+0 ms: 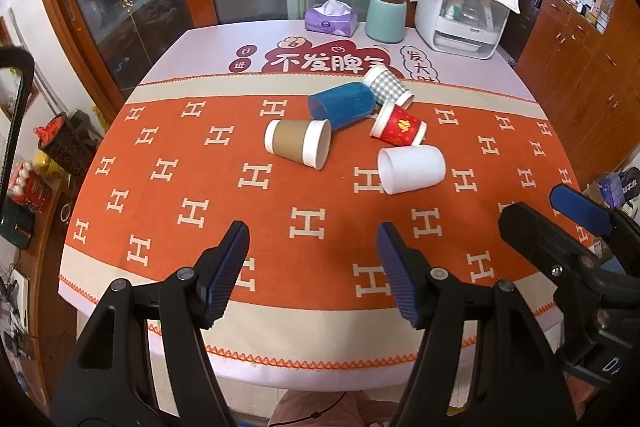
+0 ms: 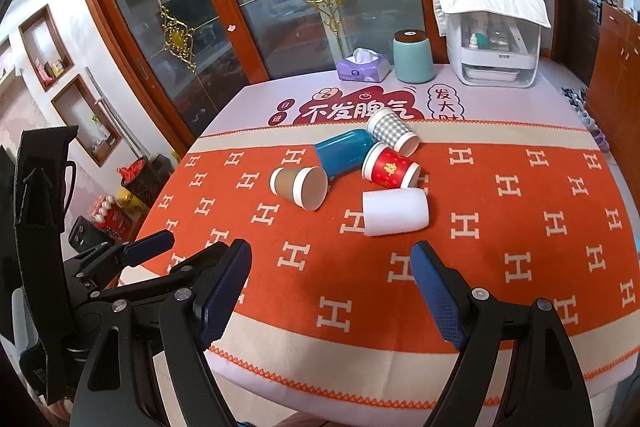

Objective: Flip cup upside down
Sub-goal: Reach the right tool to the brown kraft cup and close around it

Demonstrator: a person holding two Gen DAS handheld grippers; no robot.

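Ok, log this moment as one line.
stage: pre-grasp | five cups on their sides | nearest: white cup | left gripper open, empty | right gripper open, empty | none flipped

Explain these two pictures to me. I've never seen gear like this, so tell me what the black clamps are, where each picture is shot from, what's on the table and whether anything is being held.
There is no robot here. A person holds a two-finger claw in each hand, and a wide-angle camera on each one looks forward along its fingers.

One picture is the left claw camera's view; the right claw also shows at its right edge. The other is the right claw camera's view.

Both claws are open, hold nothing, and sit near the table's front edge.

On the orange patterned tablecloth, five cups lie on their sides in a cluster: a brown paper cup, a blue plastic cup, a grey checked paper cup, a red paper cup and a plain white cup.

None is flipped upside down yet.
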